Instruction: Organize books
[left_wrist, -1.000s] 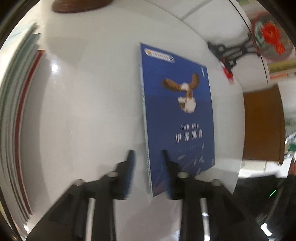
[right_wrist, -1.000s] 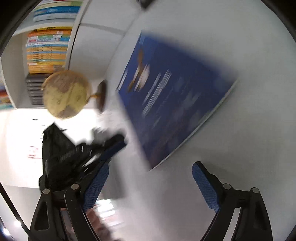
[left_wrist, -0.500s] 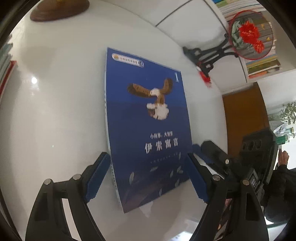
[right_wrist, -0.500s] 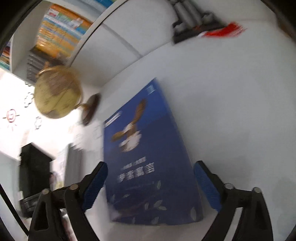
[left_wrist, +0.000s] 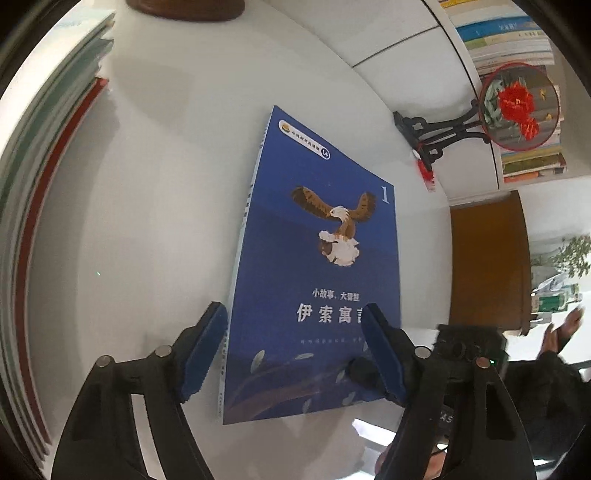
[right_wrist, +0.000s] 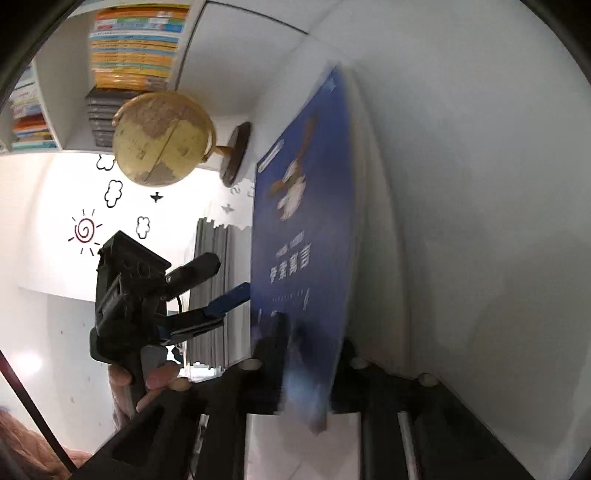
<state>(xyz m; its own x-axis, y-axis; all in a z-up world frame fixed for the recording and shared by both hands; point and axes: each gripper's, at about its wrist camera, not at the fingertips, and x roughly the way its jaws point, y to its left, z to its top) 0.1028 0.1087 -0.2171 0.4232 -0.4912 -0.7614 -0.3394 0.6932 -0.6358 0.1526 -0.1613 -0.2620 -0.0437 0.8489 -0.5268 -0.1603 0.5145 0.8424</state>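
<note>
- Blue paperback (left_wrist: 317, 280) — eagle on the cover — lies on the white table (left_wrist: 155, 221), its near right corner raised off the surface.
- Right gripper (right_wrist: 306, 354): tongs pressed together on that near edge of the book, pinching cover and pages.
- Left gripper (left_wrist: 295, 350): tongs spread and closing, straddling the book's near end; pads not touching it.
- Handling, as judged: thin, light, glossy cover — likely slippery and prone to sag when held by one corner.
- Recommended hold: the spine side, where it is stiffest, to support the lift.
- Stacked books (left_wrist: 40, 206) stand at the table's left.
</note>
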